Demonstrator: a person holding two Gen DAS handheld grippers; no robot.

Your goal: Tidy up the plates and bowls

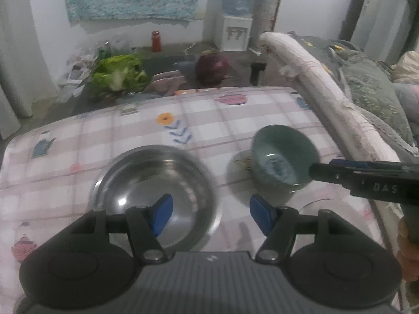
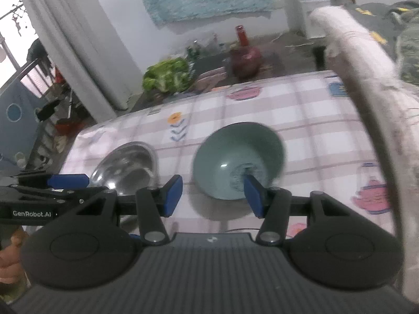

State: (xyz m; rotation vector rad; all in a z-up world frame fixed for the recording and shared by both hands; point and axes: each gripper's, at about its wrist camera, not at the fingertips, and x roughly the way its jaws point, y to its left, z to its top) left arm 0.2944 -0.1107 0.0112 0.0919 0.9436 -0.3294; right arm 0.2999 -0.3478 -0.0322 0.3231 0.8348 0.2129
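A steel bowl (image 1: 154, 185) and a teal ceramic bowl (image 1: 282, 159) stand side by side on the checked tablecloth (image 1: 214, 120). My left gripper (image 1: 212, 214) hovers open above the cloth, its left pad over the steel bowl's near right side, with nothing between the pads. In the right wrist view the teal bowl (image 2: 238, 157) lies just ahead of my right gripper (image 2: 212, 196), which is open; its right pad overlaps the bowl's near rim and its left pad is over bare cloth. The steel bowl (image 2: 128, 164) sits to the left, behind the left gripper (image 2: 68, 180). The right gripper (image 1: 322, 172) reaches in beside the teal bowl's right rim.
A thick white wrapped rail (image 1: 322, 78) runs along the table's right side, with bedding (image 1: 371, 83) beyond it. Past the table's far edge, on the floor, are green leafy vegetables (image 1: 117, 76), a dark red round object (image 1: 212, 68), a red bottle (image 1: 156, 40) and a water dispenser (image 1: 237, 28).
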